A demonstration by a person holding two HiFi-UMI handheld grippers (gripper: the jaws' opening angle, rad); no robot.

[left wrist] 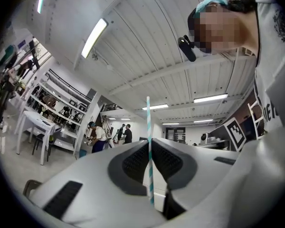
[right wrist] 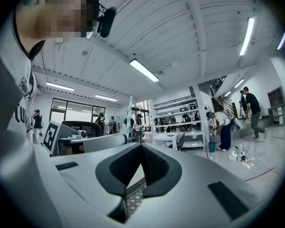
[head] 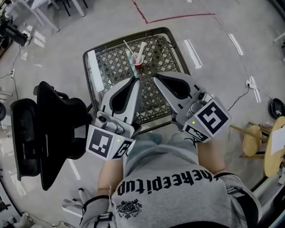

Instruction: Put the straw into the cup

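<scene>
- Teal-and-white striped, the straw (left wrist: 148,127) stood pinched between the closed jaws of the left gripper (left wrist: 148,142). In the left gripper view it ran upright through the seam where the two pads met, with a short length below the grip and a longer length above it.
- In the head view the left gripper (head: 136,80) pointed away from the person over the table. The straw (head: 133,64) stuck out past its tips, slanting slightly left.
- The right gripper (right wrist: 141,145) had its jaws brought together with nothing between them (only a bit of lattice showed through the gap lower down). Its view also took in the left gripper (right wrist: 88,141) just beside it and the straw (right wrist: 129,113) rising from it.
- In the head view the right gripper (head: 155,78) sat near the left one, and the two sets of tips angled toward each other but stayed apart.
- The red cup (head: 138,61) stood on the table just beyond both sets of tips. The held straw lay along the cup's left side, outside it, and whether they touched could not be told.
- Two pale straws (head: 141,49) already leaned out of the cup's mouth.
- The metal lattice table (head: 164,56) also carried a white strip (head: 95,70) along its left edge.
- A black chair (head: 47,127) stood on the floor to the person's left.
</scene>
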